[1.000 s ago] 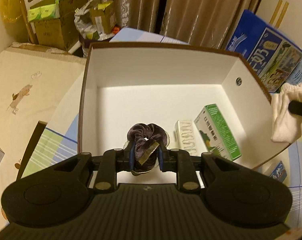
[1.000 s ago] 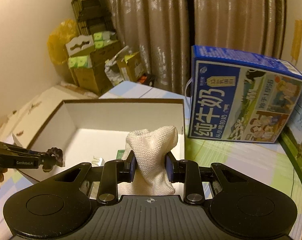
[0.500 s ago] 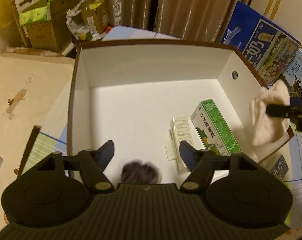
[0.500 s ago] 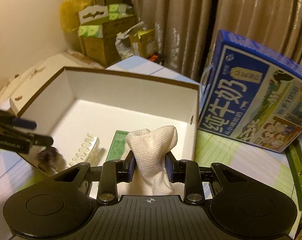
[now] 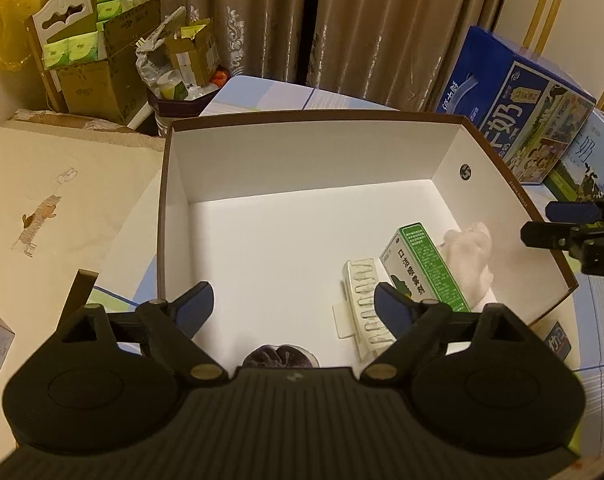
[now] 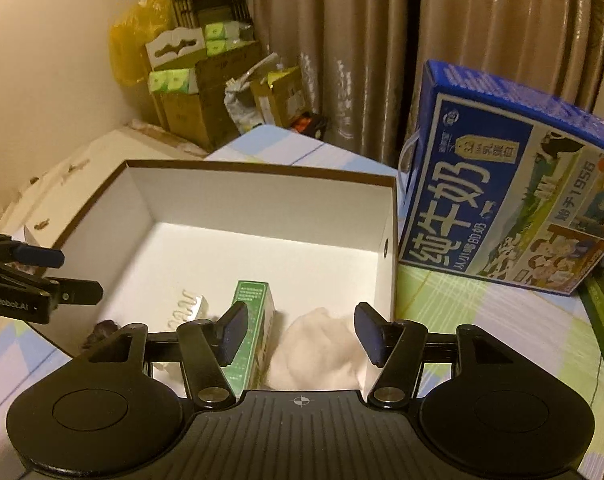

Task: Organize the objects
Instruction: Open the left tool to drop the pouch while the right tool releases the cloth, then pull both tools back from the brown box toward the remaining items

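Right wrist: white cloth (image 6: 318,350) lies between spread fingers (image 6: 233,332).

A: State your left gripper (image 5: 293,306).

B: Your left gripper hangs with its jaws spread wide, blue pads (image 5: 193,307) facing inward, nothing between them.

A: And your right gripper (image 6: 302,334)?

B: Same condition: jaws parted, fingers (image 6: 231,332) angled forward and downward, gripping nothing.
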`<control>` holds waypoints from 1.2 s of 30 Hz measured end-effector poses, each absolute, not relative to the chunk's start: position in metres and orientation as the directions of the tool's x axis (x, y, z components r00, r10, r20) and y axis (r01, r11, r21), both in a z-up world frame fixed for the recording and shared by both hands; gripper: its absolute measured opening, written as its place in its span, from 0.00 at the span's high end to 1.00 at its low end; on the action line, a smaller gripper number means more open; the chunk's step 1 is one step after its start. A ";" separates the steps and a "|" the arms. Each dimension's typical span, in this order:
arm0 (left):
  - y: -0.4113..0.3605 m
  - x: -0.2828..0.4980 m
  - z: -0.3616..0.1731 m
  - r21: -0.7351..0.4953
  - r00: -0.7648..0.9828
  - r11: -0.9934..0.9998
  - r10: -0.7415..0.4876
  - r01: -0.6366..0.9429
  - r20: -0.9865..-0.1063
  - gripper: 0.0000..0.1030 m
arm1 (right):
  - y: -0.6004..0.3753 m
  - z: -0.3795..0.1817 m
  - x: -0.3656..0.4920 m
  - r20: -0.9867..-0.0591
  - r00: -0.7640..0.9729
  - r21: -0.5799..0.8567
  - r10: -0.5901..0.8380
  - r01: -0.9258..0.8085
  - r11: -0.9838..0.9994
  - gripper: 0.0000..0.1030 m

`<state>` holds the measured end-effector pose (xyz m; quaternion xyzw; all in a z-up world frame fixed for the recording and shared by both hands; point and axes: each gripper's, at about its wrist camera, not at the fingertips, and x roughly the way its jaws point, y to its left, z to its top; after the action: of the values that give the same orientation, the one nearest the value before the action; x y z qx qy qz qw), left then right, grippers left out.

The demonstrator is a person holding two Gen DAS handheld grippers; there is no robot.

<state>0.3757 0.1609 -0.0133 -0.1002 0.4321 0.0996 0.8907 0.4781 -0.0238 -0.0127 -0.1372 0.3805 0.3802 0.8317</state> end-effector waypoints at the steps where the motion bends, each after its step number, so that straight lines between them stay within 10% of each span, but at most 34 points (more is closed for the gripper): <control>1: 0.160 0.375 -0.012 -0.091 0.608 0.961 0.091 -0.263 -0.789 0.17 | -0.025 -0.010 0.477 -0.737 0.420 0.063 0.529 -0.737 0.673 0.45; 36: 0.114 0.266 0.030 -0.130 0.621 0.960 0.055 -0.248 -0.782 0.14 | -0.112 0.028 0.362 -0.668 0.434 0.226 0.604 -0.656 0.720 0.45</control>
<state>0.2662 0.1135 0.0303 -0.1131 0.4269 0.0848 0.8932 0.3617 -0.1120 0.0283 -0.0337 0.3798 0.3723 0.8462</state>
